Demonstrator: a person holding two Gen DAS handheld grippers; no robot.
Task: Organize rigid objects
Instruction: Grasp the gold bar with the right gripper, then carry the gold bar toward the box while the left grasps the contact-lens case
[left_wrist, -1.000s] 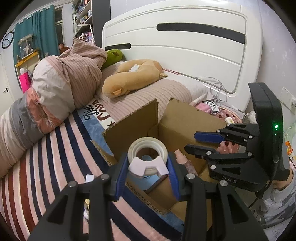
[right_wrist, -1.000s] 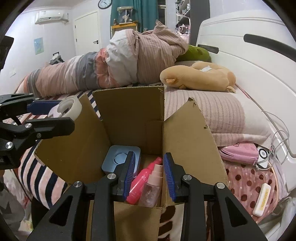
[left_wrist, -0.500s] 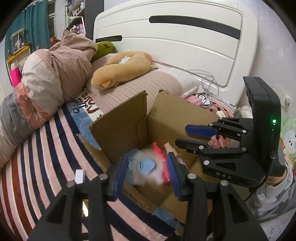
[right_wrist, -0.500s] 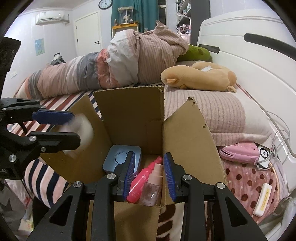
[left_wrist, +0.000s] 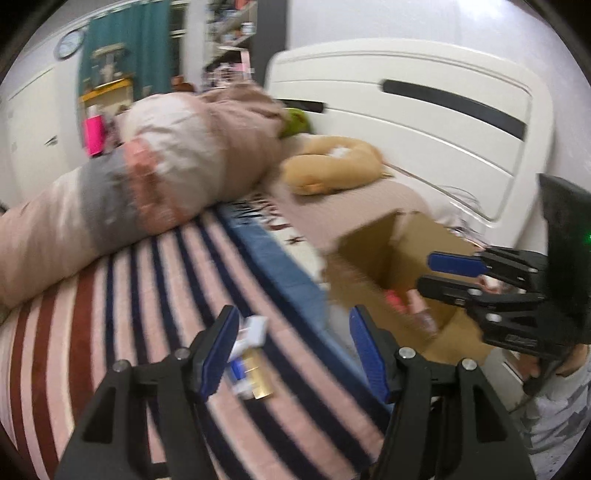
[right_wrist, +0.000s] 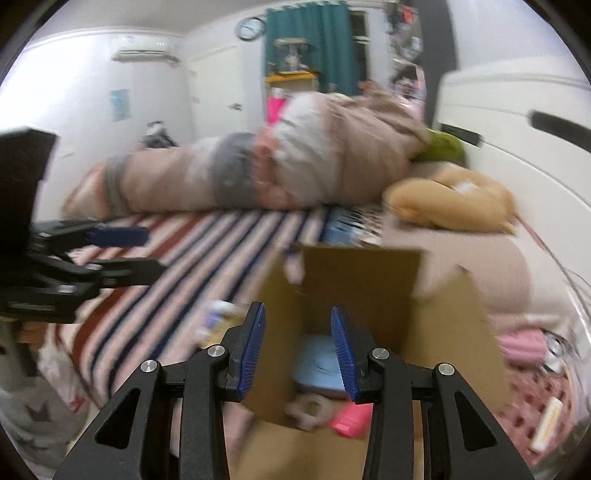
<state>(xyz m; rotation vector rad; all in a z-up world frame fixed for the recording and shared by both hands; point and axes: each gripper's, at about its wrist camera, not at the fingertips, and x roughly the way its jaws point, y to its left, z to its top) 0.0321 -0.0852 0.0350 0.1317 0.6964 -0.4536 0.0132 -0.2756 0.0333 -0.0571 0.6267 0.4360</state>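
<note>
An open cardboard box (right_wrist: 362, 273) stands on the bed. Inside lie a blue case (right_wrist: 317, 362), a pink bottle (right_wrist: 351, 421) and a blurred pale roll (right_wrist: 308, 404). My right gripper (right_wrist: 297, 339) hangs over the box's near left corner. Its jaws are opening, and only the box wall shows behind the gap. My left gripper (left_wrist: 293, 343) is over the striped blanket (left_wrist: 147, 295), left of the box (left_wrist: 406, 251). Its jaws are opening with nothing between them. Small packets and a gold tube (left_wrist: 247, 354) lie just past its left finger. Each view shows the other gripper (left_wrist: 439, 275) (right_wrist: 147, 253).
A rolled duvet (left_wrist: 147, 177) and a tan plush toy (left_wrist: 332, 166) lie along the far side of the bed, before a white headboard (left_wrist: 424, 129). Pink items (right_wrist: 521, 343) and a cable sit right of the box. A person's sleeve (left_wrist: 554, 413) shows at the right.
The left gripper let the tape roll drop into the box, opened wider and swung left over the blanket. The right gripper lifted, shifted left and opened a little.
</note>
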